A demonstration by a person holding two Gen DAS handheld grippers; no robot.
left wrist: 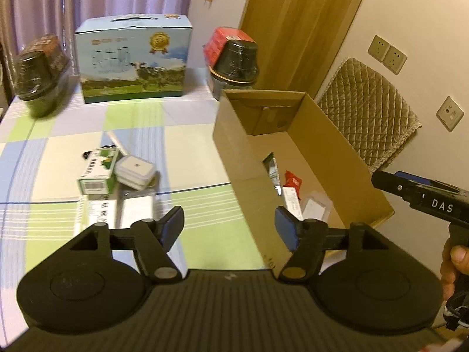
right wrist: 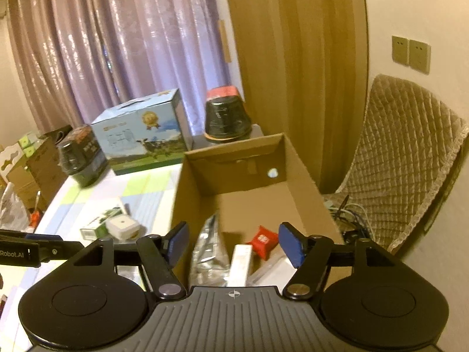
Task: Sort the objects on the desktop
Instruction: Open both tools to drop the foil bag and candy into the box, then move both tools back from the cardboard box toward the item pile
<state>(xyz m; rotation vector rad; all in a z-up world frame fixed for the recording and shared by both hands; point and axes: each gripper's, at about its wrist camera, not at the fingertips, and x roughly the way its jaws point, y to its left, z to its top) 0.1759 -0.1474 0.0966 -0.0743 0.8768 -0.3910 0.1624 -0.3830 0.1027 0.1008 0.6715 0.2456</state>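
Both the left gripper [left wrist: 229, 226] and right gripper [right wrist: 233, 242] are held wide apart, nothing gripped between their blue-padded fingers. A corrugated cardboard box [right wrist: 304, 176] is seen open on the checked tablecloth [left wrist: 58, 152]; a crinkled silver pouch [right wrist: 209, 249], red packet [right wrist: 263, 242] and white carton [right wrist: 241, 262] lie inside. A green carton [left wrist: 98, 173] and a rounded white case [left wrist: 134, 171] lie touching on the cloth, left of the box.

Both your grippers spread wide, holding nothing.
Your left gripper [left wrist: 230, 228] and right gripper [right wrist: 233, 245] point far; your hand [left wrist: 453, 267] grips the right handle.
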